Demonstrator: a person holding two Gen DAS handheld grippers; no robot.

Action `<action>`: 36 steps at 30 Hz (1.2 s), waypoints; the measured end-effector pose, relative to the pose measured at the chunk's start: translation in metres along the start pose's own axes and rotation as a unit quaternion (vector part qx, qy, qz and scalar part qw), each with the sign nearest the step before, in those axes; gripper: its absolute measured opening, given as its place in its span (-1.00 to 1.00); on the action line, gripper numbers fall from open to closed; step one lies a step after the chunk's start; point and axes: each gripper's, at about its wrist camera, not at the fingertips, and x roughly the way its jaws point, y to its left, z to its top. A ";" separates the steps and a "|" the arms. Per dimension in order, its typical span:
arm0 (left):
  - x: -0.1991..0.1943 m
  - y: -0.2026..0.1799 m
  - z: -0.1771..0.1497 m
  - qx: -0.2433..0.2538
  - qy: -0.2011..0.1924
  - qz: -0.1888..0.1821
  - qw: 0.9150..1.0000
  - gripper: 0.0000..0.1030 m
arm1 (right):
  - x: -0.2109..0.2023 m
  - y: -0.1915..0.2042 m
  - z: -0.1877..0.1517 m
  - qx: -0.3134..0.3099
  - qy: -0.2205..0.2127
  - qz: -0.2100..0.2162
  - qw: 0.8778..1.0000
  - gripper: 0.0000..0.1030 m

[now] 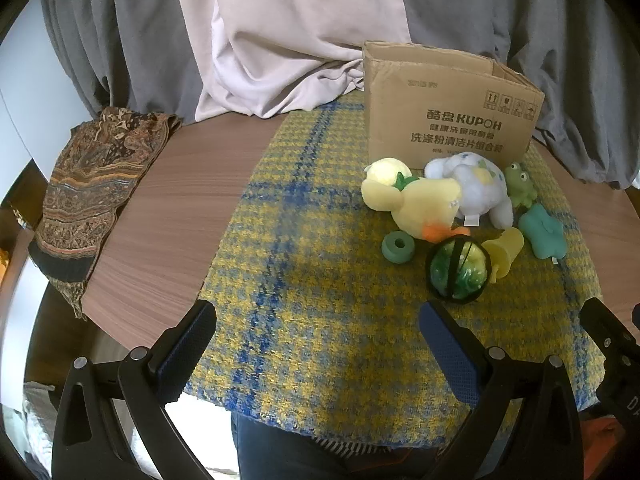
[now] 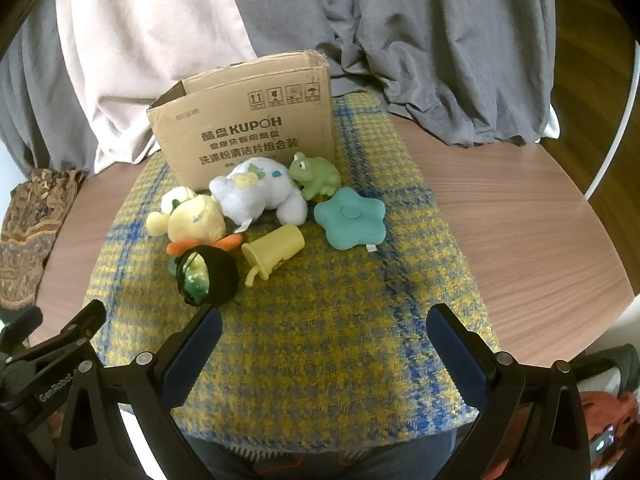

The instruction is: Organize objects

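Observation:
An open cardboard box (image 1: 452,112) (image 2: 248,120) stands at the back of a yellow-and-blue plaid mat (image 1: 320,280) (image 2: 340,320). In front of it lie a yellow plush duck (image 1: 420,200) (image 2: 196,220), a white plush (image 1: 476,188) (image 2: 260,192), a green frog (image 1: 520,184) (image 2: 316,174), a teal star cushion (image 1: 542,232) (image 2: 352,220), a yellow cup (image 1: 504,252) (image 2: 276,250) on its side, a green ring (image 1: 398,246) and a black-netted green ball (image 1: 458,270) (image 2: 208,276). My left gripper (image 1: 316,316) and right gripper (image 2: 324,320) both stand open over the mat's near part, with nothing between their fingers.
The mat lies on a round wooden table (image 1: 168,220) (image 2: 520,220). A patterned brown cloth (image 1: 92,196) (image 2: 28,232) drapes over the table's left side. Grey and pale pink fabric (image 1: 280,40) (image 2: 400,40) hangs behind the table. A person's dark trousers (image 1: 288,452) show below the near edge.

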 end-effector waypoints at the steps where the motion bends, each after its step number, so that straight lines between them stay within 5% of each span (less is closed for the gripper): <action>1: 0.000 0.000 0.000 0.000 0.000 0.000 1.000 1.00 | 0.001 0.001 0.000 0.001 0.001 -0.001 1.000 0.99; 36: -0.001 0.000 0.000 0.000 -0.009 0.008 1.000 1.00 | 0.004 -0.006 -0.001 0.003 0.001 -0.007 1.000 0.99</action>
